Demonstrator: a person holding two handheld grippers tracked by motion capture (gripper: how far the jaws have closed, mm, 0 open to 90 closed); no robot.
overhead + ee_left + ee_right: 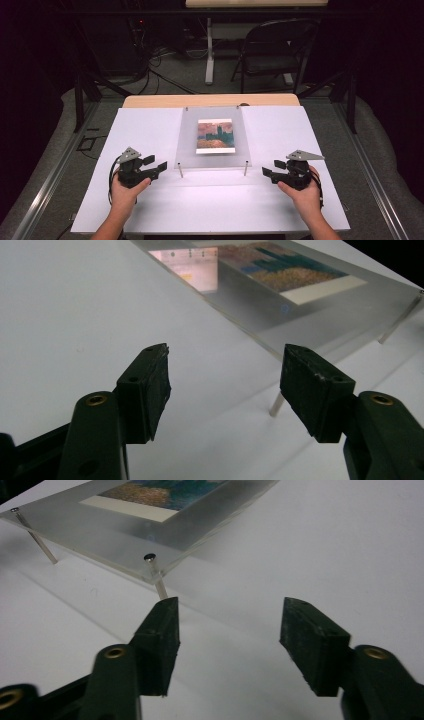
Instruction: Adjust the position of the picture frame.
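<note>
1. The left gripper (pixel 161 167) is hovering over the near left part of the white surface (pixel 150 130), its jaws standing wide with nothing between them.
2. The right gripper (pixel 268 171) is mirroring it over the near right part, its jaws also spread wide and holding nothing.
3. The clear rectangular acrylic frame on thin metal legs (pixel 212 137) is standing between the two grippers and slightly beyond them, centred toward the far edge, with a colourful landscape print (pixel 215 135) lying inside it.
4. The frame's long axis is running near to far; its near left leg (pixel 276 404) is sitting just ahead of the left jaws, its near right leg (pixel 156 577) just ahead of the right jaws, so both hands look about equally near.
</note>
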